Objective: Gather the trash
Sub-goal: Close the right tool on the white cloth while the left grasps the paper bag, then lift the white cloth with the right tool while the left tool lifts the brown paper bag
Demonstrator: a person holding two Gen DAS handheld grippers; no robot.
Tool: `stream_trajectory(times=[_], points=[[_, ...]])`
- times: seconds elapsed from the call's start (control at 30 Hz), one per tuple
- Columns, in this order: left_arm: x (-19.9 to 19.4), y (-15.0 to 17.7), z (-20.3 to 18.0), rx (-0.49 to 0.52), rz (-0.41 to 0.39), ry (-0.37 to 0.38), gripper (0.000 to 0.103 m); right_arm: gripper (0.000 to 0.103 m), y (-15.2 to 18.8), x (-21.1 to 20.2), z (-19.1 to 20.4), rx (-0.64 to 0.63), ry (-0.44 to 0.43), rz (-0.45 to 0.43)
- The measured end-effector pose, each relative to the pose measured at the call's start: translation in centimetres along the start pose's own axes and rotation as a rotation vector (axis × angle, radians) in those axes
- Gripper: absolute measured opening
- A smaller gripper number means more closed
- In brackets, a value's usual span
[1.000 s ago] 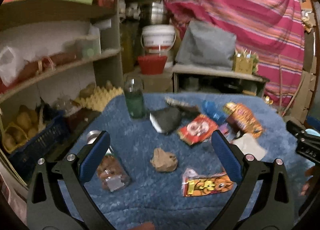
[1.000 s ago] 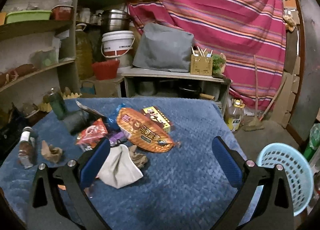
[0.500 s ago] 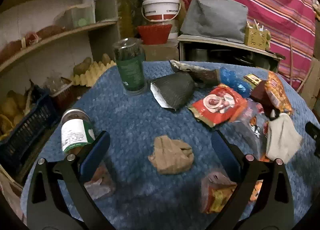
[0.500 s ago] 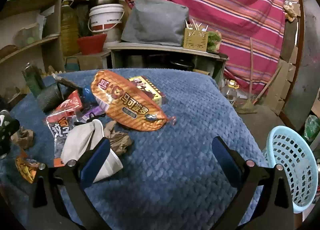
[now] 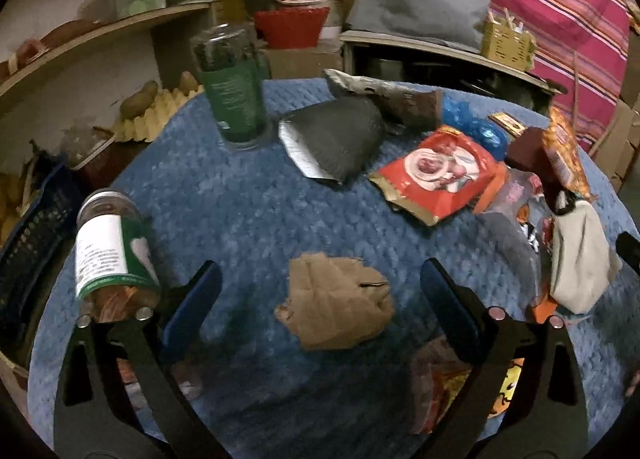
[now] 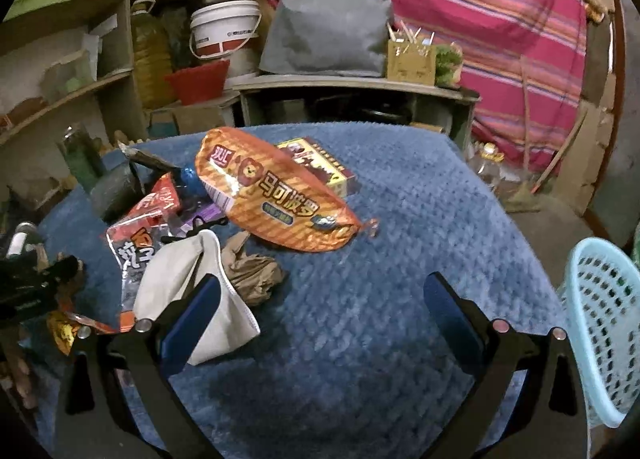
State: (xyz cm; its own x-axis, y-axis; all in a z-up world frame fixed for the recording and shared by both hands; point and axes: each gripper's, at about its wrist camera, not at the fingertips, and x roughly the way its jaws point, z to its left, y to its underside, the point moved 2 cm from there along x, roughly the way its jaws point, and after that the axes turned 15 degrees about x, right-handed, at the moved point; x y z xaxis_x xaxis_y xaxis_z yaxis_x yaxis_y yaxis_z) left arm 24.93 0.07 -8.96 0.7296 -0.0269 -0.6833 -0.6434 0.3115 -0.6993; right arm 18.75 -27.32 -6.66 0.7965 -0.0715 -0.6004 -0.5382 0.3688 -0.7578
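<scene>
Left gripper (image 5: 320, 295) has dropped over crumpled brown paper (image 5: 338, 309), jaws closing, jar (image 5: 112, 255) beside.

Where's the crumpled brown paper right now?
In the left wrist view, the crumpled brown paper lies on the blue cloth between the closing left gripper's fingers, untouched.

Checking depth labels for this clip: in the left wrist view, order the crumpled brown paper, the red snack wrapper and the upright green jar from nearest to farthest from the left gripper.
1. Crumpled brown paper: between the left gripper's closing jaws, untouched.
2. Red snack wrapper: farther back, right.
3. Upright green jar: farthest, back left.
</scene>
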Motion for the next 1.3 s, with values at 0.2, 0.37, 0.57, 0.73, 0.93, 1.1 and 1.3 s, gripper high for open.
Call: stream_trajectory(times=[0.2, 0.37, 0.57, 0.73, 0.93, 1.1, 1.3], points=[[0.1, 0.0, -0.8, 0.028, 0.004, 0.043, 0.051, 0.099, 0.2, 0.4, 0.2, -0.002, 0.016, 0.016], [-0.9, 0.1, -0.8, 0.039, -0.019, 0.019, 0.048, 0.099, 0.4, -0.4, 0.5, -0.018, 0.012, -0.005], [-3.6, 0.2, 0.0, 0.034, -0.079, -0.037, 0.048, 0.099, 1.4, -1.7, 2.8, -0.118, 0.004, -0.036], [-5.4, 1.0, 1.4, -0.019, -0.104, -0.043, 0.048, 0.099, 2.1, -0.9, 4.5, -0.187, 0.004, 0.001], [-6.9, 1.8, 2.8, -0.061, -0.122, -0.045, 0.048, 0.075, 2.8, 0.1, 6.0, -0.211, -0.030, 0.078], [-7.6, 1.8, 3.3, -0.078, -0.131, -0.047, 0.048, 0.038, 3.8, 0.7, 7.2, -0.245, -0.061, 0.132], [-8.2, 1.8, 3.4, -0.078, -0.142, -0.052, 0.048, 0.002, 3.0, -1.4, 6.4, -0.205, -0.106, 0.090]])
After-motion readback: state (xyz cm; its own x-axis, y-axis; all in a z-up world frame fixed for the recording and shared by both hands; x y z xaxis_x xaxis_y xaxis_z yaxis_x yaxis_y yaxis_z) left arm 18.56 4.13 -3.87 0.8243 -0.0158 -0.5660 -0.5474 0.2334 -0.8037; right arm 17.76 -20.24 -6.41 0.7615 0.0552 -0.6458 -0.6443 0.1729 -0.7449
